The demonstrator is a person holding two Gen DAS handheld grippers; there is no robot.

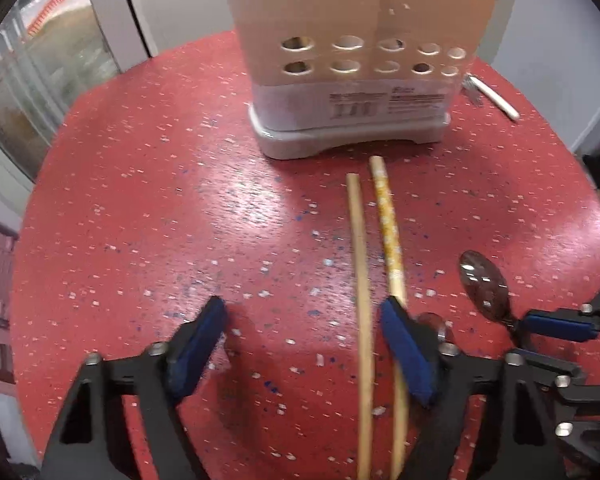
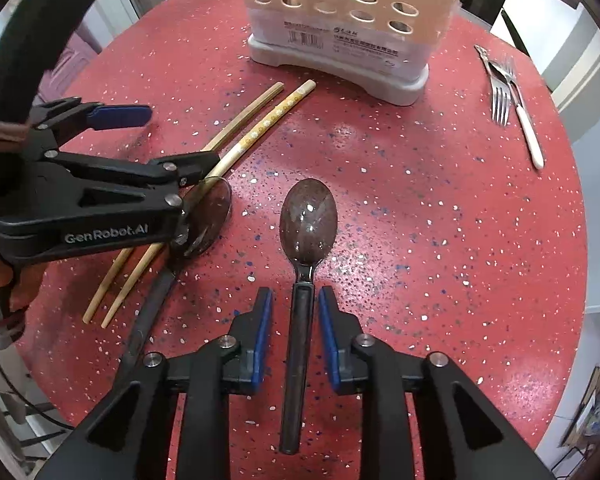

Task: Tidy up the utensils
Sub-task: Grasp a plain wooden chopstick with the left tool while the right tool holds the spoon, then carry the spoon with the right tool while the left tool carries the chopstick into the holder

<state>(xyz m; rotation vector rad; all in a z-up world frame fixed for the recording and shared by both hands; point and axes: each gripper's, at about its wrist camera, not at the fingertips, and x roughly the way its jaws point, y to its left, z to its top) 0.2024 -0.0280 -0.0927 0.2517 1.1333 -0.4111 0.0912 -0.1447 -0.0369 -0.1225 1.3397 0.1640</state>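
From the left wrist, the left gripper (image 1: 300, 344) hangs wide open over the chopsticks (image 1: 362, 300), before the holder (image 1: 352, 92). From the right wrist, the right gripper (image 2: 296, 316) straddles the spoon (image 2: 306, 248) handle, pads not touching it.

Black plastic grippers, left gripper (image 2: 140, 136) and right gripper (image 2: 296, 340), blue finger pads (image 2: 260, 336), silver screws, white "GenRobot.AI" lettering, brown glove.
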